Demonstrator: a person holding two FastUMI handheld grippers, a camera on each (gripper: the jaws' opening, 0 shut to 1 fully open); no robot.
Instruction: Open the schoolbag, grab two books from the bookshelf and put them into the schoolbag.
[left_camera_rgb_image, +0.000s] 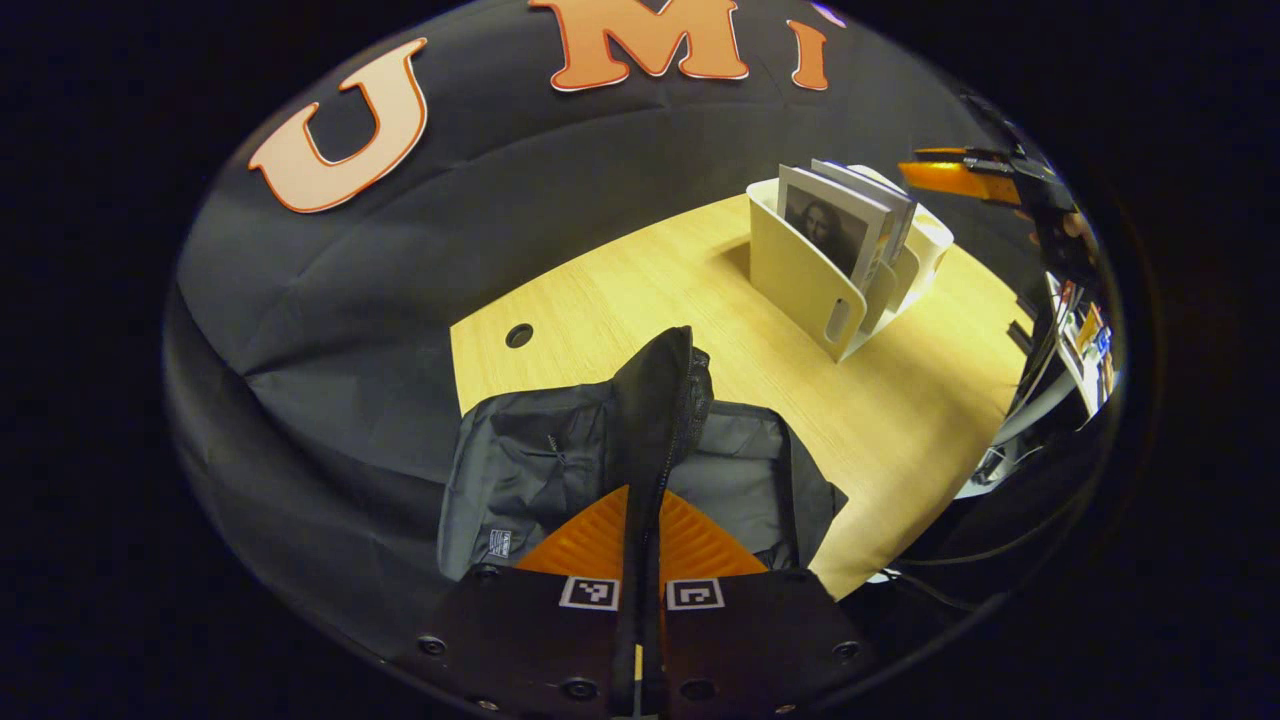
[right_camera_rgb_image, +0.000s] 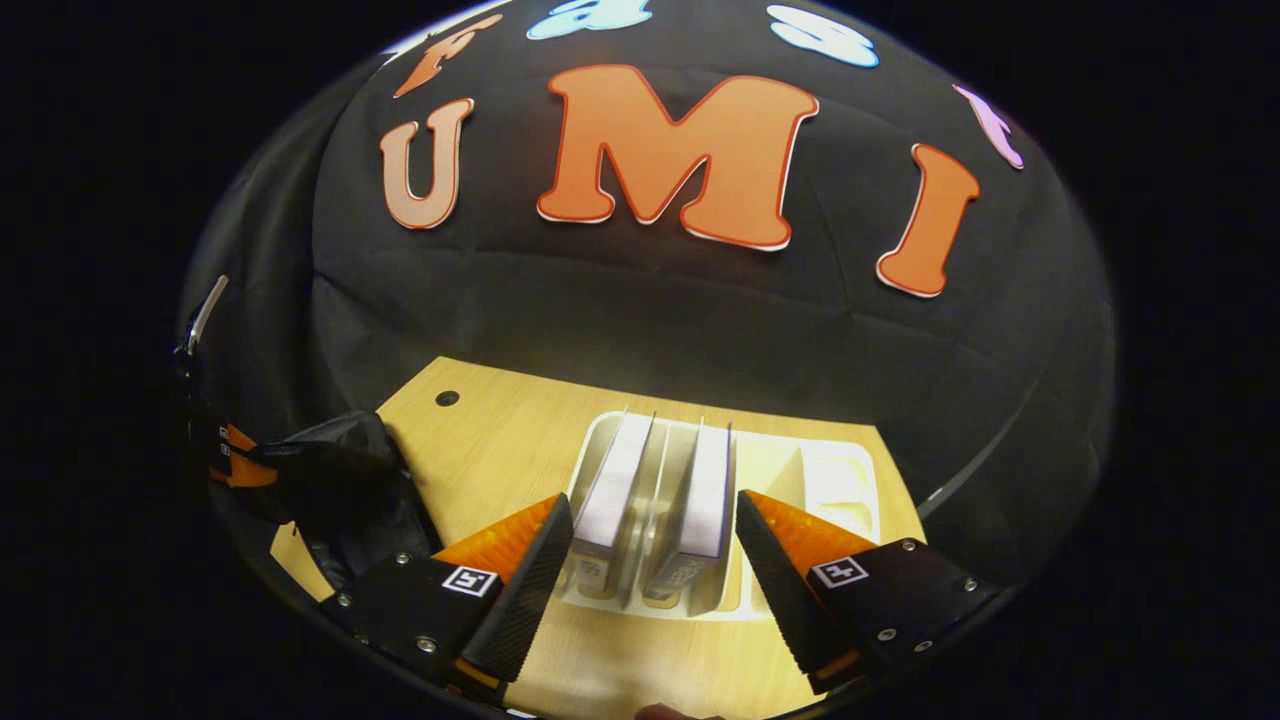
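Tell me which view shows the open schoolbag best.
The left gripper view: the schoolbag lies unzipped on the table, its grey lining visible, with the left claw shut on its raised flap. The right gripper view catches just a dark bunched part at the left edge.

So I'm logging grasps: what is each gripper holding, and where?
The left gripper is shut on the schoolbag flap's edge, lifting it. The right gripper is open around two books, holding nothing.

No wording can be read anywhere. The sewn tag (left_camera_rgb_image: 500, 543) inside the schoolbag (left_camera_rgb_image: 530, 470) is too small to make out, and the nearest book's (left_camera_rgb_image: 833, 225) cover carries just a portrait, no title
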